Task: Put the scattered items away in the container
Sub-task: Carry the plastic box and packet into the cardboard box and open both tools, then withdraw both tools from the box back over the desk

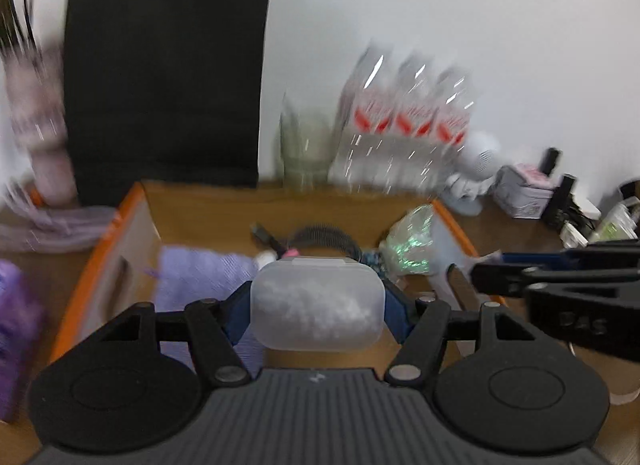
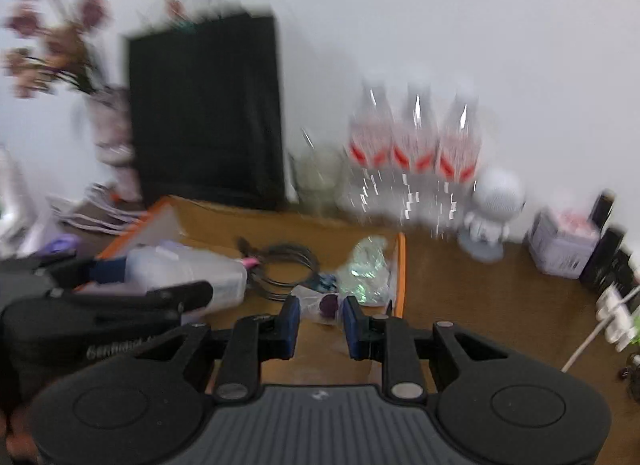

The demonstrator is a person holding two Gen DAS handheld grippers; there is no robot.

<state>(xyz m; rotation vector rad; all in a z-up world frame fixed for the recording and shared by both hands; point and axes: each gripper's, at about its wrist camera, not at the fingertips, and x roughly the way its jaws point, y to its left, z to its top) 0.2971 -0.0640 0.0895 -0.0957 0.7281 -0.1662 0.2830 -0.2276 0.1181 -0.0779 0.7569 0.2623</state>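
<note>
Box (image 1: 132, 221) with orange edges is the biggest thing to mind: it sits open on the brown surface (image 2: 460, 285) and it looks like the place where the loose things go. A purple cloth (image 1: 192, 277), a black cable (image 2: 288, 269), and a shiny crinkly bag (image 2: 368, 265) lie inside it. The left hand-held gripper (image 1: 318, 301) holds a cloudy plastic case (image 1: 318, 303) between its blue pads, with the jaws spread fairly wide around it, over the near part of the box. To do this step well, I think it should bring the case low over a bare spot of the box floor, in front of the cable, and only then let go, so the case does not tip or bounce. The right hand-held gripper (image 2: 320, 321) has its jaws narrow around a small clear packet with a dark purple thing in it (image 2: 324, 305); the picture is too blurry to tell if the pads really pinch it. It is near the right orange wall (image 2: 400, 277), so it should lift clear of that edge. The two grippers are close side by side, so they could bump. Bottles (image 2: 416, 145), a black bag (image 1: 168, 73) and a little white figure (image 2: 492, 205) stand behind the box, so there is more room near the front
</note>
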